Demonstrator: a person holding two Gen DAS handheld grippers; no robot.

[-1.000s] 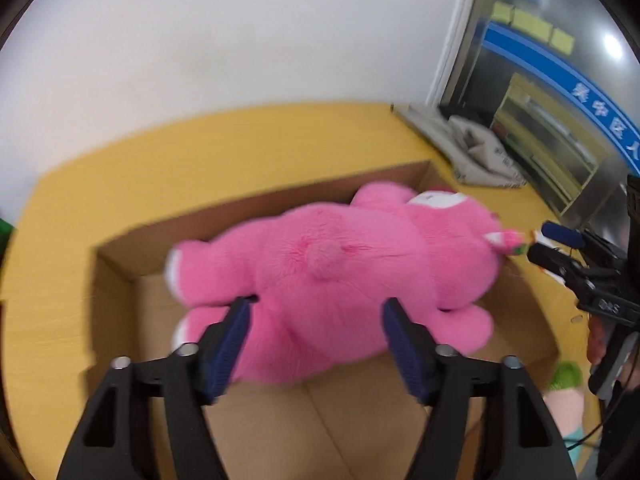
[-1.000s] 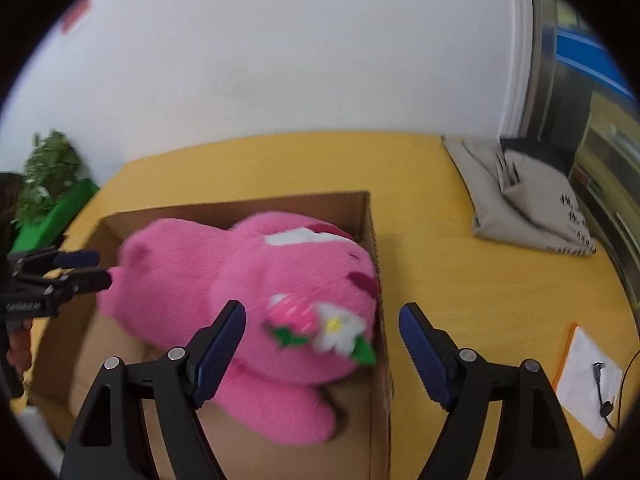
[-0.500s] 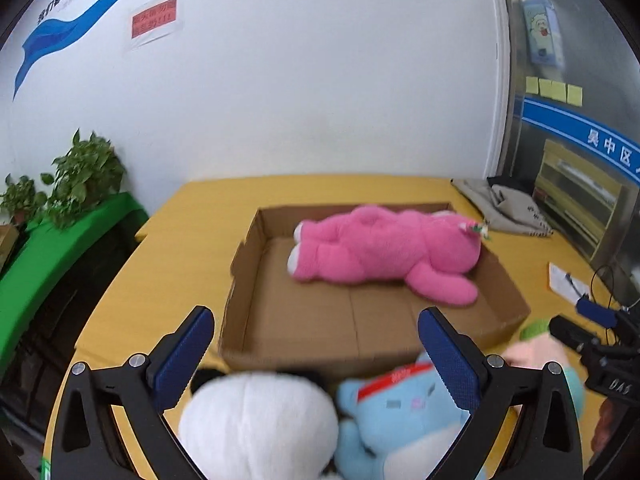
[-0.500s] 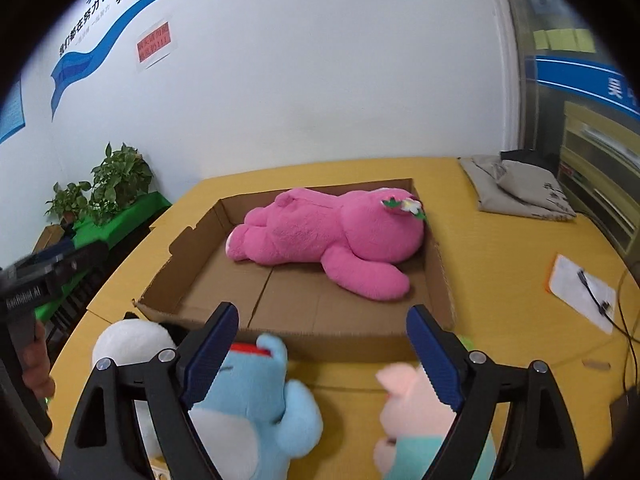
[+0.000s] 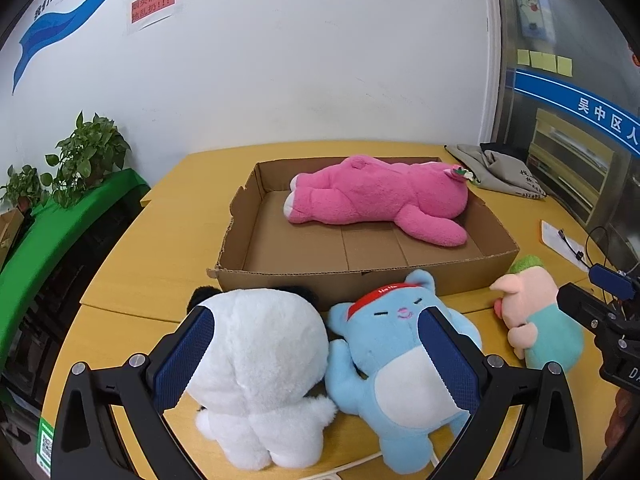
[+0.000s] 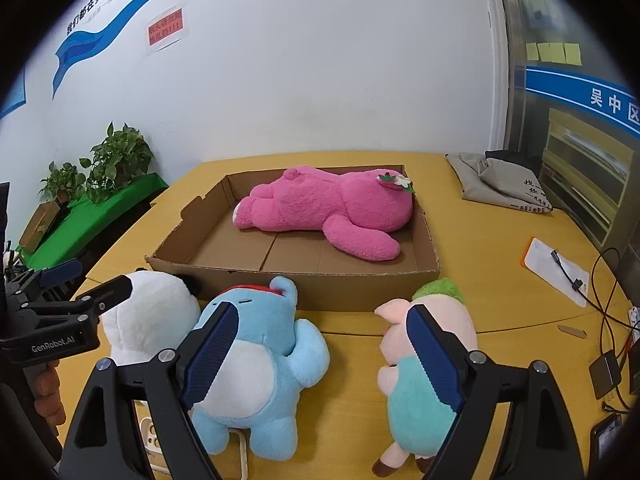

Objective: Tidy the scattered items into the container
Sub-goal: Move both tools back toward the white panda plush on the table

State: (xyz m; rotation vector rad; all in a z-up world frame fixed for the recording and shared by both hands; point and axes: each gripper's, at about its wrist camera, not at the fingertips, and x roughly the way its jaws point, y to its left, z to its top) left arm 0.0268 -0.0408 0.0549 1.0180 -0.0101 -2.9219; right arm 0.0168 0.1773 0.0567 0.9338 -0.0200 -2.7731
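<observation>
A shallow cardboard box (image 5: 352, 282) (image 6: 360, 294) holds a pink plush bear (image 5: 376, 200) (image 6: 332, 208) lying on its side. In front of the box on the yellow table stand a white panda plush (image 5: 260, 364) (image 6: 148, 316), a blue plush with a red headband (image 5: 404, 352) (image 6: 256, 364) and a pink pig plush in teal with green hair (image 5: 536, 312) (image 6: 428, 360). My left gripper (image 5: 316, 356) is open and empty, above the panda and the blue plush. My right gripper (image 6: 324, 356) is open and empty, between the blue plush and the pig.
A grey cloth bag (image 5: 500, 172) (image 6: 500, 180) lies at the table's back right. A paper with a cable (image 6: 556, 268) and more cables (image 6: 612, 328) lie at the right. A white phone (image 6: 154, 440) lies at the near edge. Green plants (image 5: 76, 160) stand left of the table.
Both grippers have let go of the pink bear, which now lies in the box. They have pulled back toward the near edge and opened wider, bringing the three plush toys into view.
</observation>
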